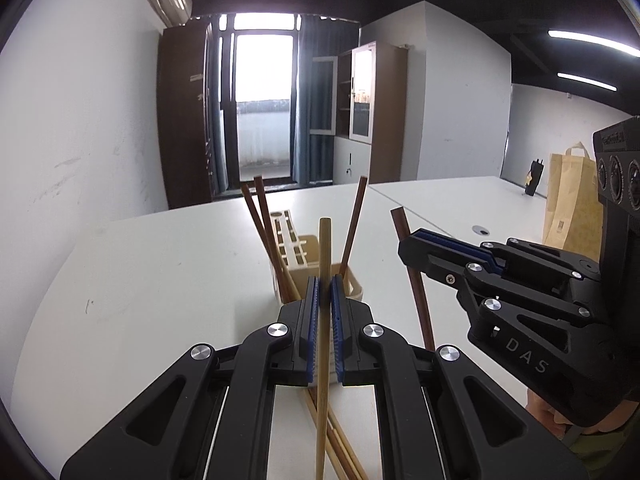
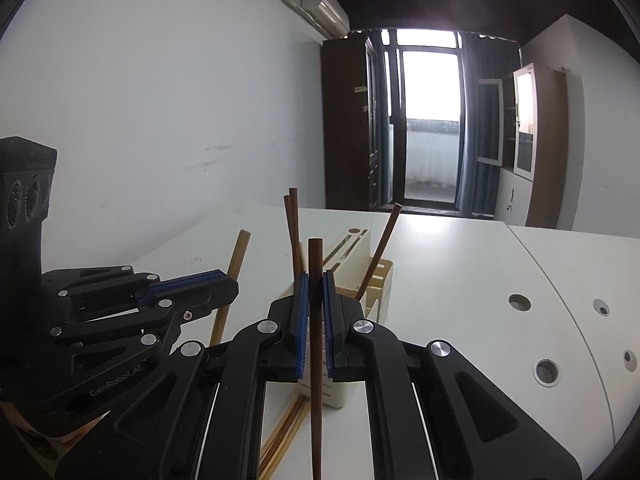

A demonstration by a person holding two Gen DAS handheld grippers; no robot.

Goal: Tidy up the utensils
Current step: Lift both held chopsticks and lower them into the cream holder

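Note:
My left gripper [image 1: 325,284] is shut on a light bamboo chopstick [image 1: 324,248] that stands nearly upright above the white table [image 1: 160,280]. My right gripper [image 2: 316,278] is shut on a dark brown chopstick [image 2: 315,256], also upright. Each gripper shows in the other's view, the right gripper [image 1: 404,246] with its dark chopstick [image 1: 418,300] and the left gripper [image 2: 231,285] with its light chopstick [image 2: 239,254]. Just beyond both stands a cream utensil holder [image 1: 300,252] [image 2: 382,280] with three dark chopsticks [image 1: 261,216] [image 2: 293,224] leaning in it. Several loose light chopsticks [image 1: 344,452] [image 2: 286,428] lie on the table under the grippers.
A brown paper bag [image 1: 568,208] and a small black object [image 1: 534,178] stand at the far right of the table. Round cable holes [image 2: 519,302] dot the table's right part. A hand [image 1: 548,408] holds the right gripper. White wall runs along the left.

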